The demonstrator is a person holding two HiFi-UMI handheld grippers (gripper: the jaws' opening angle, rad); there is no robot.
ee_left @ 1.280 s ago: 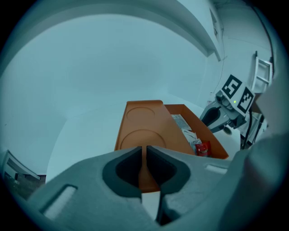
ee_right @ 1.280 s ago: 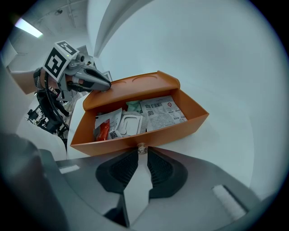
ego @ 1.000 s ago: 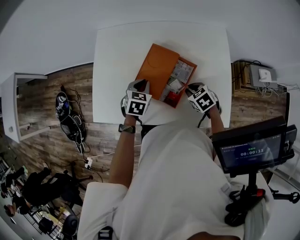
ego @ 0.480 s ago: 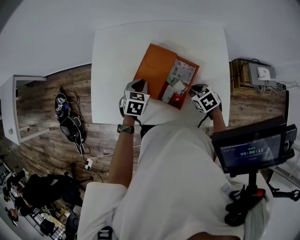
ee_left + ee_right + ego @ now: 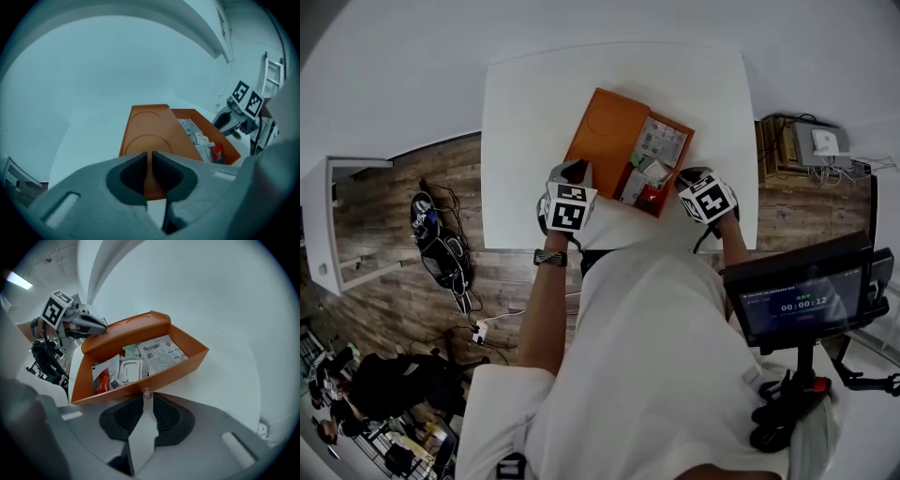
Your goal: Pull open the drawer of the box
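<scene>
An orange box [image 5: 609,131] lies on the white table [image 5: 530,103]. Its drawer [image 5: 661,159] stands pulled out to the right, holding paper packets [image 5: 159,355] and a small red sachet [image 5: 103,380]. My right gripper [image 5: 147,397] is at the drawer's front wall [image 5: 180,370], its jaws closed on the small clear knob [image 5: 146,392]. My left gripper [image 5: 150,161] is shut with nothing between its pads; its tips sit at the near end of the box top [image 5: 145,136]. In the head view the left gripper [image 5: 575,174] and right gripper [image 5: 682,180] flank the box's near side.
The table's near edge runs just behind both grippers, against the person's body. A monitor on a stand [image 5: 797,300] is at the right, and cables and gear [image 5: 441,244] lie on the wooden floor at the left.
The drawer looks a little further out of the box than a second ago. Both grippers have kept their places at the box's near side.
</scene>
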